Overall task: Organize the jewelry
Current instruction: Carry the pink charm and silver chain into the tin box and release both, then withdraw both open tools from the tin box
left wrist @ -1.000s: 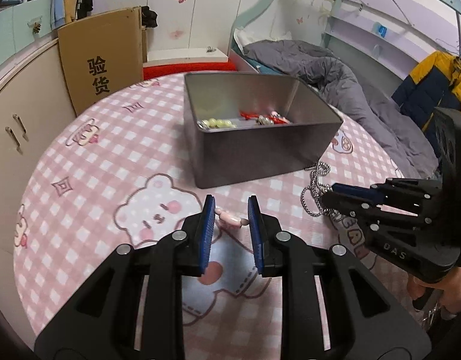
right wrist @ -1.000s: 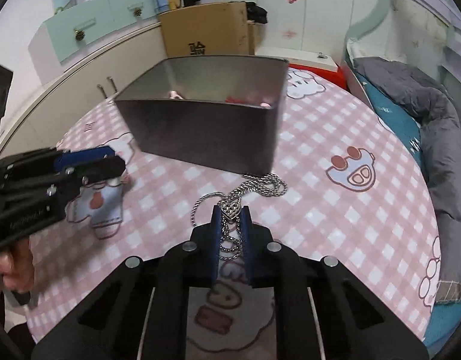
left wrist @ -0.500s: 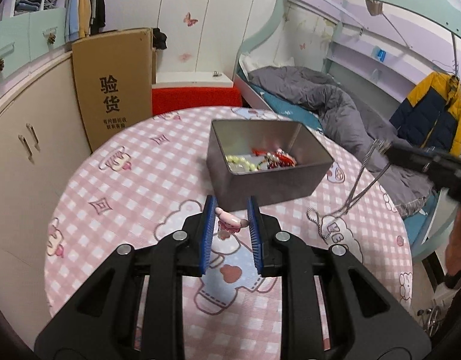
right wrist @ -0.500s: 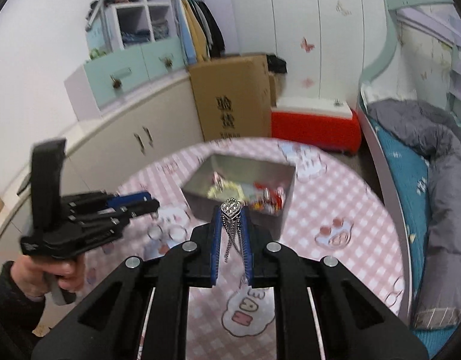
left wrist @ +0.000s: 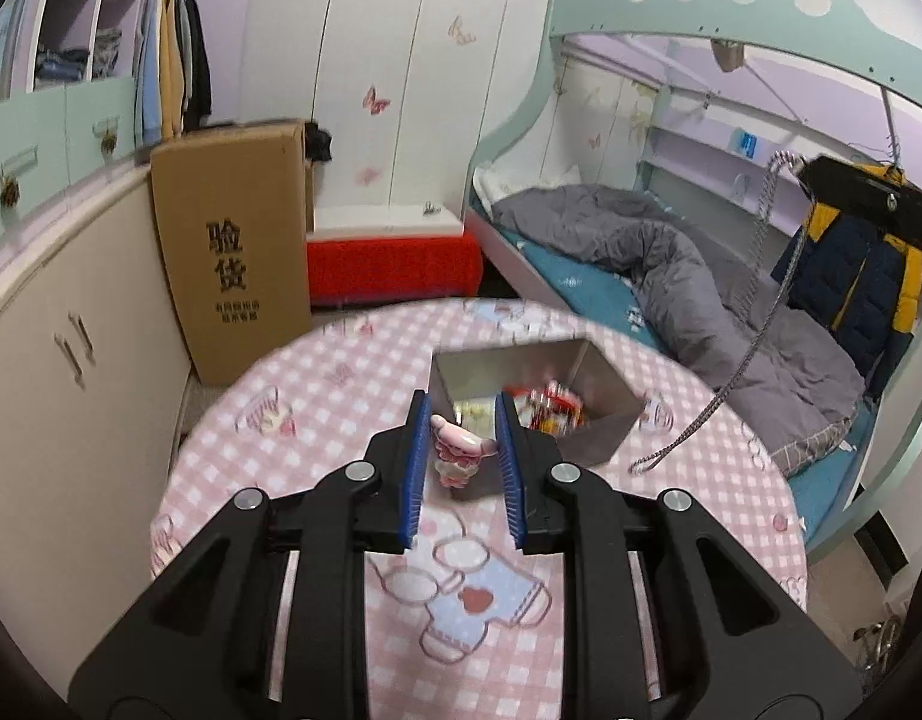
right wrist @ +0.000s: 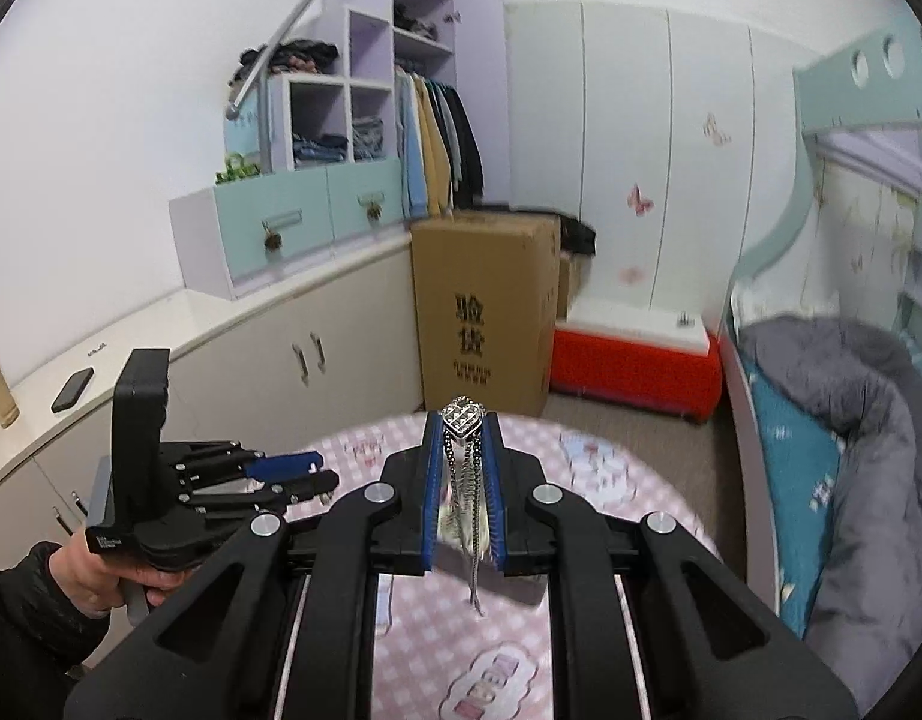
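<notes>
Left gripper (left wrist: 461, 450) pinches pink charm (left wrist: 458, 450) — right gripper (right wrist: 462, 456) clamps necklace (right wrist: 461, 420).

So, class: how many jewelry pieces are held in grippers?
2: a pink charm in the left gripper, a silver necklace in the right gripper.

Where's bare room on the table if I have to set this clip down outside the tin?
Left of the tin, the pink cloth is bare out to the table edge. So is the near cloth under the left claw. Right of the tin, the chain dangles. The tin's floor is crowded.
</notes>
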A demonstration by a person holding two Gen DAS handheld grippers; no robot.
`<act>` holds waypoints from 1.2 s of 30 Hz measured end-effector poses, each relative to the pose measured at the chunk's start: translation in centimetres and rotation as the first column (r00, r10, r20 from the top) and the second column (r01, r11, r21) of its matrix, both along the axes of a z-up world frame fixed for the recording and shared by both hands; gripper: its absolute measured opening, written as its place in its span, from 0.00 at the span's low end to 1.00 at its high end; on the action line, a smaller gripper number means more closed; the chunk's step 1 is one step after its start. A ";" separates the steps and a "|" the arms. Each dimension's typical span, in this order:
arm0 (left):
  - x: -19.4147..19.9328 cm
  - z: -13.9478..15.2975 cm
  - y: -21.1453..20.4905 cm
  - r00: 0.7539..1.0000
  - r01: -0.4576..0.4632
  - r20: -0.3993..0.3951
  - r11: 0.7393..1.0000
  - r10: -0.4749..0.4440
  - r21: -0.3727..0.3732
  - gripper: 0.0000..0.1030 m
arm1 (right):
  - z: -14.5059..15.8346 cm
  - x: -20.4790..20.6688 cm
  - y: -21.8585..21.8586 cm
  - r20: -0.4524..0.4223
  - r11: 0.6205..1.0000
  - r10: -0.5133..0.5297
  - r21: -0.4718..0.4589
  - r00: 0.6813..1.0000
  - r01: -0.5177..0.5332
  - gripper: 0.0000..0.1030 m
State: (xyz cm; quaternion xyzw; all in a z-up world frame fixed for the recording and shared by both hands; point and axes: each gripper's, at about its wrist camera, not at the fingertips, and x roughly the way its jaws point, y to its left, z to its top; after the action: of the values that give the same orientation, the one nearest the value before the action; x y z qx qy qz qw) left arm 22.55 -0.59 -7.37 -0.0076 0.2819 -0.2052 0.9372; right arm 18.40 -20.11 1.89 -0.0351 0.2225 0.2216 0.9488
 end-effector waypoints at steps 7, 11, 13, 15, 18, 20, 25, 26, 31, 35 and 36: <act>1.6 4.2 0.1 0.997 0.026 0.076 0.998 -0.022 -0.050 0.21 | 4.1 1.5 0.2 0.097 1.000 0.012 0.019 0.995 -0.013 0.11; 2.1 5.9 -0.5 0.993 0.042 0.112 0.998 -0.036 -0.047 0.21 | 5.5 2.7 -0.2 0.121 0.999 0.007 0.042 0.993 -0.012 0.11; 2.9 6.3 -1.0 0.992 0.050 0.115 0.998 -0.044 -0.047 0.21 | 5.6 3.3 -0.4 0.116 0.998 0.005 0.057 0.993 -0.012 0.11; 3.5 6.4 -1.5 0.993 0.059 0.107 0.997 -0.053 -0.051 0.21 | 5.4 3.9 -0.6 0.109 0.998 0.003 0.059 0.994 -0.009 0.11; 4.3 6.3 -2.3 0.993 0.072 0.095 0.996 -0.067 -0.050 0.21 | 4.6 5.0 -0.7 0.084 0.998 -0.007 0.058 0.996 0.002 0.11; 4.8 5.9 -2.9 0.993 0.082 0.083 0.996 -0.078 -0.045 0.21 | 3.7 6.1 -0.9 0.054 0.998 -0.020 0.060 0.998 0.017 0.11; 6.7 4.4 -4.3 0.994 0.109 0.023 0.993 -0.108 -0.037 0.22 | 0.7 8.5 -1.2 -0.034 0.997 -0.047 0.067 0.998 0.049 0.12; 7.2 3.9 -4.5 0.994 0.113 0.008 0.993 -0.113 -0.035 0.23 | -0.1 9.0 -1.4 -0.056 0.996 -0.052 0.076 0.997 0.056 0.12; 7.8 2.7 -4.5 1.000 0.014 0.022 1.000 -0.014 0.011 0.94 | -3.0 10.7 -2.5 -0.136 0.985 -0.112 0.118 0.984 0.128 0.92; 7.6 2.8 -3.6 0.999 -0.034 0.017 0.999 0.034 0.023 0.94 | -3.8 10.5 -3.5 -0.175 0.970 -0.178 0.133 0.968 0.202 0.92; 7.4 2.9 -3.3 0.999 -0.049 0.018 0.998 0.049 0.026 0.94 | -3.7 10.5 -3.6 -0.176 0.968 -0.187 0.132 0.966 0.211 0.92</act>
State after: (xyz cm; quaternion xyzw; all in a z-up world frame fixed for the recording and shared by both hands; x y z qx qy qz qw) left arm 29.95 -3.86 -4.48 -0.0006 0.2763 -0.1787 0.9443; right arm 28.93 -23.68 -1.80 0.0769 0.2844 0.1430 0.9449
